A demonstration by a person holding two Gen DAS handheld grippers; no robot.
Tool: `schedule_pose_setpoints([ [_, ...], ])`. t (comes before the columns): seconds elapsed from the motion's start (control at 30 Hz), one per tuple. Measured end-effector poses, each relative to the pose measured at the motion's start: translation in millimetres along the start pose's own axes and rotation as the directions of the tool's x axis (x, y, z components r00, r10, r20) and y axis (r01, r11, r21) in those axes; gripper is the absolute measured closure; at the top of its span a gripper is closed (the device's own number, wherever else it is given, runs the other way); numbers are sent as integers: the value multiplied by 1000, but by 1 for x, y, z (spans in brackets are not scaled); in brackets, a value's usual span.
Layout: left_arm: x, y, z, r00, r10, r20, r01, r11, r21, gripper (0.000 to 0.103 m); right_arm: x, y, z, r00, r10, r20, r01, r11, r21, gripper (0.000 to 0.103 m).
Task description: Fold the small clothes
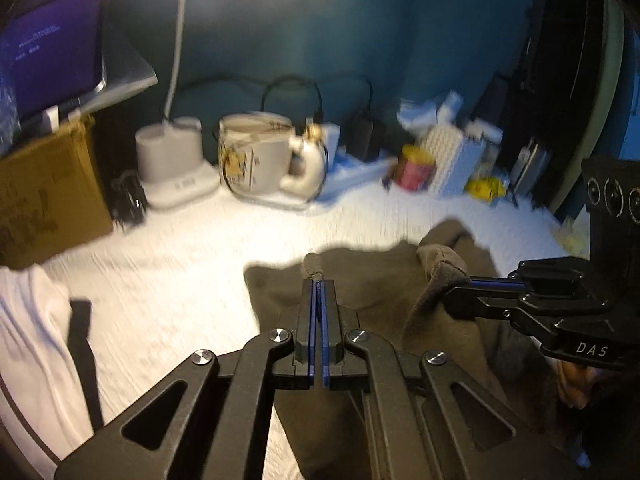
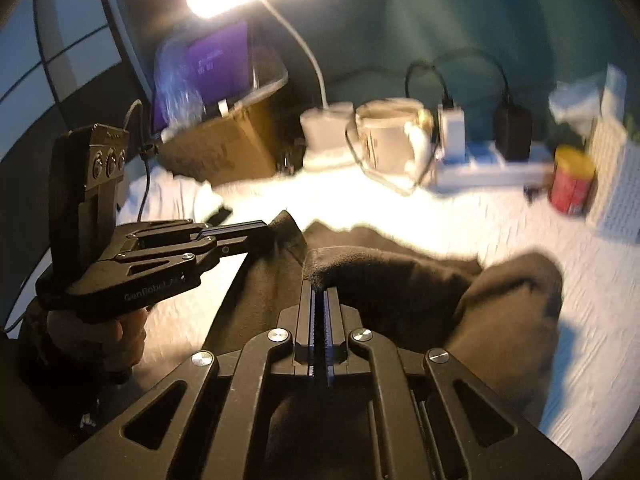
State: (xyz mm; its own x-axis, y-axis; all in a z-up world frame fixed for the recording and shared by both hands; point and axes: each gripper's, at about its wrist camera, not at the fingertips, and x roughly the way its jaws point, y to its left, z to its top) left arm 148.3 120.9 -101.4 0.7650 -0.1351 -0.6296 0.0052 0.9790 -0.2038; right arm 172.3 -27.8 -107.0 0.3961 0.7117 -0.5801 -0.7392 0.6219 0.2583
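Your left gripper (image 1: pixel 319 282) has its jaws pinched tight on a fold of the dark brown garment (image 1: pixel 372 280), the cloth bunching up just past its fingertips. Your right gripper (image 2: pixel 319 286) is likewise clamped on another raised edge of that garment, off to the right of the left one and close beside it, with fabric draped between the two grips. The rest of the garment lies on the white table (image 1: pixel 192 280) beneath and ahead of both grippers. Beyond the left gripper stand a printed mug (image 1: pixel 256 156) and a lamp base (image 1: pixel 172 160); a cardboard box (image 1: pixel 44 196) sits to its far left, a white cloth (image 1: pixel 32 328) nearer.
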Motion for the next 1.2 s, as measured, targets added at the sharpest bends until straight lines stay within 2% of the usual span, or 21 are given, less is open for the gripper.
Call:
schedule_pose_setpoints([
  [0.1,-5,5,15,999,12,44,-13,1000,10,102,-1,3,19,999,-7,32,7,1000,-21,98],
  [0.2,0,16,25,998,22,51,-22,1000,10,102,12,0,31,999,3,32,-3,1000,-16,98],
  [0.27,11,26,25,999,37,19,-37,999,5,102,28,-4,32,1000,3,2,-3,1000,1,98],
  [0.4,32,42,10,991,75,-110,-79,996,-29,101,65,-10,22,996,18,-86,-14,999,48,98],
  [0.5,29,44,-3,982,127,-143,-131,991,-22,101,79,-12,16,991,7,-132,2,998,68,98],
  [0.57,21,44,-10,982,124,-146,-129,991,-30,97,74,-11,16,993,5,-115,2,998,65,84],
  [0.6,15,43,-13,982,123,-143,-129,991,-33,85,69,-9,17,995,7,-101,-1,998,61,66],
  [0.63,8,42,-15,983,120,-137,-126,991,-38,68,63,-9,18,996,3,-84,1,998,55,51],
  [0.7,-7,39,-23,989,95,-117,-102,993,-56,57,51,-7,19,998,-18,-63,21,999,41,50],
  [0.97,-43,5,-52,993,-31,-113,23,997,-72,57,4,-11,-4,993,-107,-45,110,992,69,50],
  [1.07,-53,-16,-63,984,-118,-132,108,991,-81,57,-14,-13,-21,989,-138,-46,142,986,87,50],
  [1.2,-56,-39,-82,972,-171,-161,164,985,-51,57,-40,-20,-47,982,-185,-43,189,975,117,50],
])
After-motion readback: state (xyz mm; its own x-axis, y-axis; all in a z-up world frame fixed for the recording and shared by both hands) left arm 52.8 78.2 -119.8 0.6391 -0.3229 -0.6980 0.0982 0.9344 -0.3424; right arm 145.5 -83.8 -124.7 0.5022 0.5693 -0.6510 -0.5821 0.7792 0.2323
